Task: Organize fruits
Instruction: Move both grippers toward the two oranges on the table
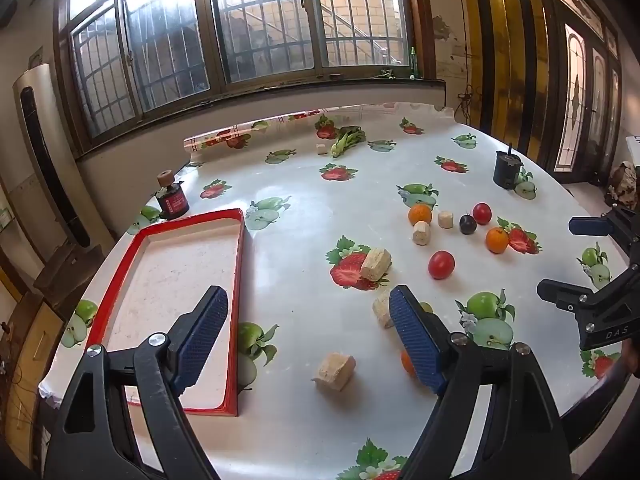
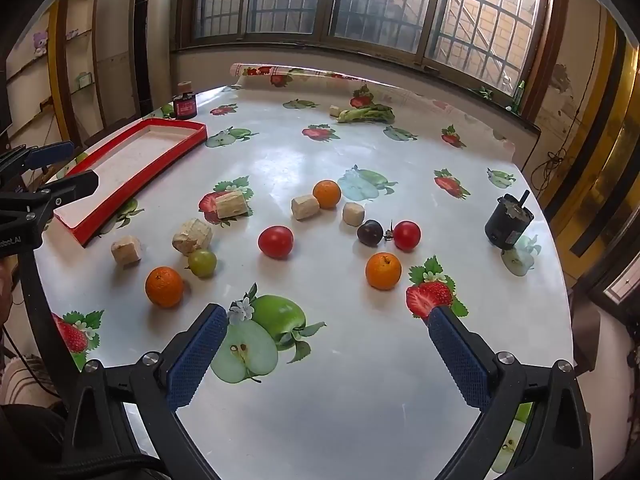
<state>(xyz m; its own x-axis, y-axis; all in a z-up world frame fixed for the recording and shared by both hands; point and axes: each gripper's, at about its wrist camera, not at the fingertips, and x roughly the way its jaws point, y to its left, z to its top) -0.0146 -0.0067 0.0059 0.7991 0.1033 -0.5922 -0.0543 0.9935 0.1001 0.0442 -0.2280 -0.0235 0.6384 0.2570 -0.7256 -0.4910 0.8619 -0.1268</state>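
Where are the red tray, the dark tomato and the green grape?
red tray (image 2: 182, 148): right wrist view, on its red side wall.
dark tomato (image 2: 370, 233): right wrist view, middle of its skin.
green grape (image 2: 202, 263): right wrist view, its centre.

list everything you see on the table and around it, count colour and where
oranges: 3, orange, spread across the table's middle and near side
tomatoes: 2, red, middle of the table
dark fruit: 1, purple-black, beside a red tomato
green fruit: 1, near the closest orange
blocks: 6, tan; 5 among the fruit, 1 by the greens
tray: 1, red rim, nothing in it, left side
leafy greens: 1, far edge
jar: 1, dark with red label, far left
black cylinder: 1, right side
table: 1, white fruit-print cover
left claw: open, empty
right claw: open, empty
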